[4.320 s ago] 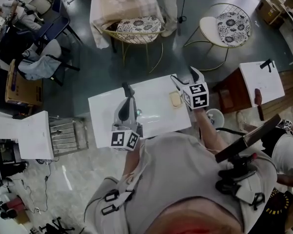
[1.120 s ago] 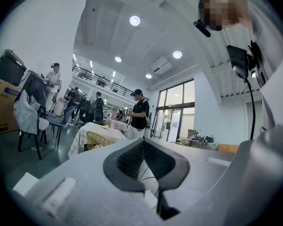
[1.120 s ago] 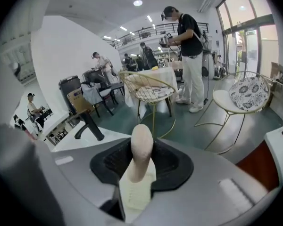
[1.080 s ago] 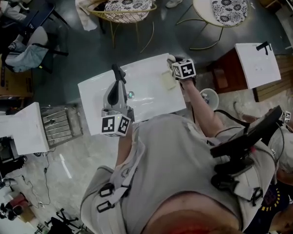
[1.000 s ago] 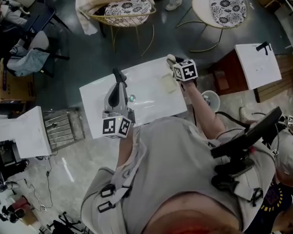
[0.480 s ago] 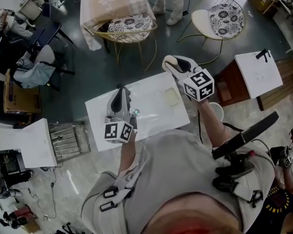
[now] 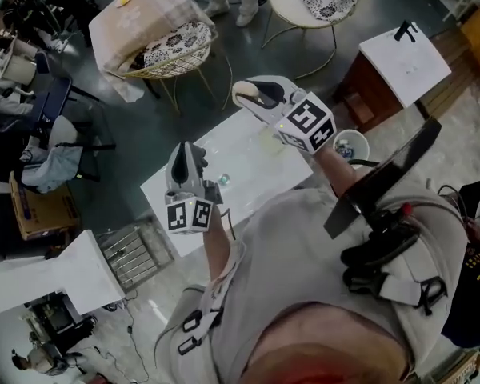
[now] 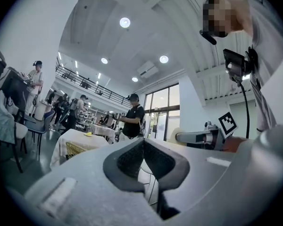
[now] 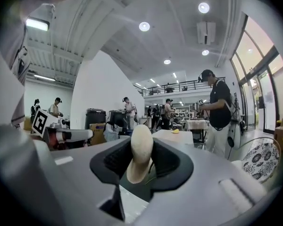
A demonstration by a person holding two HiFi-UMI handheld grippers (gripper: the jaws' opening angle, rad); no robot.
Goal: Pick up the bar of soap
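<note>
Right tool point(image 7: 256, 94) is held high above the desk point(image 7: 248, 162), roughly level, jaws clamped on the soap point(image 9: 140, 149). Left tool point(image 8: 144, 161) hovers level, jaws together, empty.

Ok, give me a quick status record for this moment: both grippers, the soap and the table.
right gripper: shut on the bar of soap
bar of soap: pale, on edge in the right gripper, held up off the table
left gripper: shut, holding nothing
table: white, below both grippers
task: soap is picked up
</note>
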